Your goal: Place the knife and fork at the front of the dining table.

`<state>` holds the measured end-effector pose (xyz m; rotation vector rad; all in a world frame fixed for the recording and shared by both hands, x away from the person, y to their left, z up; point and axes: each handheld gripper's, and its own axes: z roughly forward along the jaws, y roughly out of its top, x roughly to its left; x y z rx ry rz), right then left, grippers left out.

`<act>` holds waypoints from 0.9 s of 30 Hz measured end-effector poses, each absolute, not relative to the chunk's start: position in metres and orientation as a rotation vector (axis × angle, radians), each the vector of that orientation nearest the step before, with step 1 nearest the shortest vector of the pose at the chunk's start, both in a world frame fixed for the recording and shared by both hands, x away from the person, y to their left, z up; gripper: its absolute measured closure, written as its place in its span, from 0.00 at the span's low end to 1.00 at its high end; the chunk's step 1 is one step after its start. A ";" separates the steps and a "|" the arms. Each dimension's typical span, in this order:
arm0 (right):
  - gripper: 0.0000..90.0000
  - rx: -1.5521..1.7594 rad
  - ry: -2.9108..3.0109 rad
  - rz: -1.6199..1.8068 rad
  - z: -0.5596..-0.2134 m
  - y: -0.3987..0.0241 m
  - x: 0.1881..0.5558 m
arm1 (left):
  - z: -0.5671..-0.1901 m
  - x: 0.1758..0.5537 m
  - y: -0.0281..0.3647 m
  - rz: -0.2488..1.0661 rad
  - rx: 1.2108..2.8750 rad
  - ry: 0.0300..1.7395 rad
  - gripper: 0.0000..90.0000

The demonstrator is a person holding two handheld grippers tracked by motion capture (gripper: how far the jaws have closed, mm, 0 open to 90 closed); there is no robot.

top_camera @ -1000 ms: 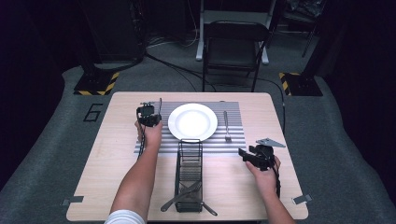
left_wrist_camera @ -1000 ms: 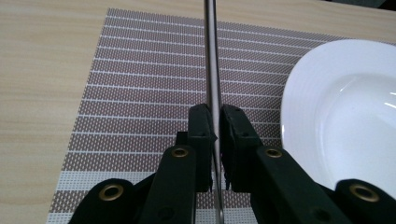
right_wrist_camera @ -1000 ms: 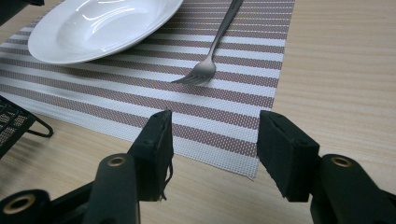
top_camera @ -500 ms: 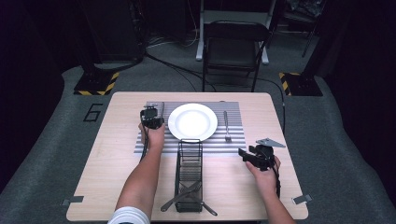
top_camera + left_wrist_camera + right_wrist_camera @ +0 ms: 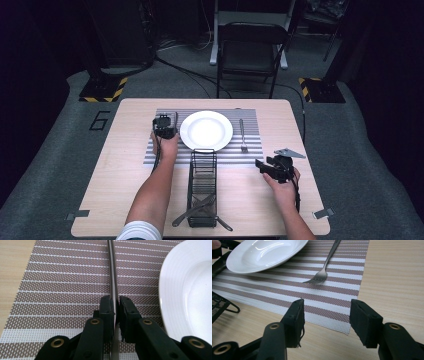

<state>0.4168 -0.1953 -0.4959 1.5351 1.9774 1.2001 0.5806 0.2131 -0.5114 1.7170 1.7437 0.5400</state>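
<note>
A placemat (image 5: 200, 152) lies on the far middle of the counter (image 5: 115, 165), with a plate (image 5: 206, 130) at its centre. A fork (image 5: 242, 135) lies on the mat right of the plate. A knife (image 5: 113, 277) lies on the mat just left of the plate, under the left gripper (image 5: 164, 125). A wire basket (image 5: 202, 187) stands nearer, overlapping the mat's near edge, with utensils (image 5: 197, 212) in it. The right gripper (image 5: 272, 167) sits right of the basket.

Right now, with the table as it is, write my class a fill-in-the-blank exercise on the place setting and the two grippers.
1. The left gripper is shut on a thin metal ____ lying left of the white plate.
2. The fork lies on the ____ side of the plate.
3. The right gripper has its jaws ____, holding nothing.
4. Plate and fork rest on a ____ placemat.

Missing words: utensil; right; open; striped
</note>
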 end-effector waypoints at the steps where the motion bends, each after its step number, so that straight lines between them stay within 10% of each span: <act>1: 0.50 1.531 1.976 1.204 -0.496 -0.195 0.417 | -0.511 0.581 0.213 0.536 1.714 1.743 0.90; 27: 0.50 1.528 1.958 1.212 -0.494 -0.198 0.410 | -0.509 0.576 0.222 0.541 1.716 1.729 0.77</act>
